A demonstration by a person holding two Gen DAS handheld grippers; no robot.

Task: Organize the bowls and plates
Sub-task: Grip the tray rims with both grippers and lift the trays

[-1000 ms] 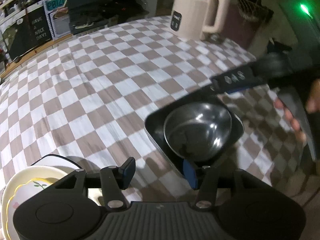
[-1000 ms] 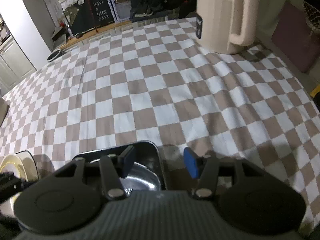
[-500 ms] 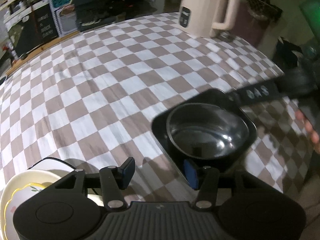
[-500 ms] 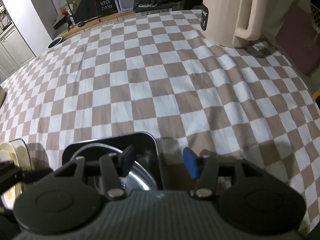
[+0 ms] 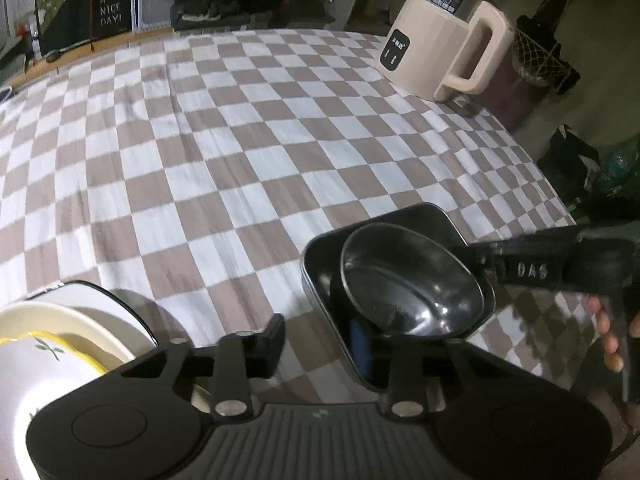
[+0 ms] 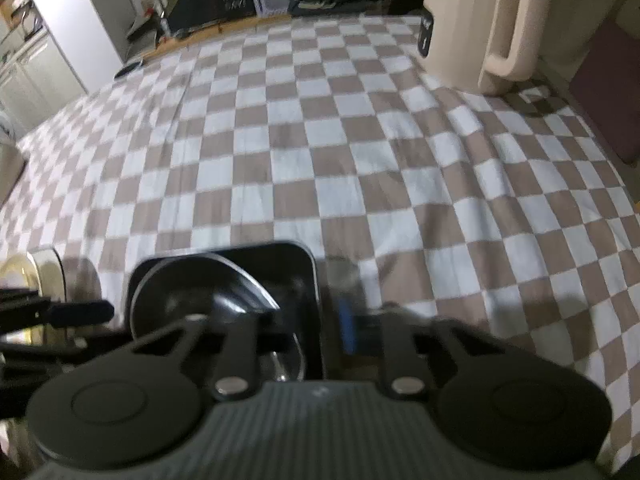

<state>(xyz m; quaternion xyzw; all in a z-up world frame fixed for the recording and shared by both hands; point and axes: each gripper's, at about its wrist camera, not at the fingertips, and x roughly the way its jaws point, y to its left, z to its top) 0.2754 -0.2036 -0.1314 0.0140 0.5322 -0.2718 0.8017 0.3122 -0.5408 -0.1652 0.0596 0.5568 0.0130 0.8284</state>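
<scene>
The checkered tablecloth point(image 5: 224, 152) fills both views, with a beige electric kettle point(image 5: 444, 44) at its far right corner. Near me sits a black square dish point(image 5: 320, 264), and the steel bowl point(image 5: 408, 284) lies tilted inside it, one edge riding up toward the dish's right wall. At my lower left is a stack of cream plates point(image 5: 72, 320) with a yellow-edged one on top.

My right gripper point(image 6: 308, 320) straddles the dish's right wall, fingers apart, one inside by the bowl and the blue-padded one outside; I can't tell whether they press on anything. My left gripper point(image 5: 316, 340) hovers open and empty, its right finger dipping over the dish's near corner.

To do this well, I judge I should pinch the wall squarely and low, then lift level so the loose bowl doesn't slide out.

Only the left camera shows the bowl's tilt and my right hand point(image 5: 612, 332); only the right camera shows the wall between the fingers.
</scene>
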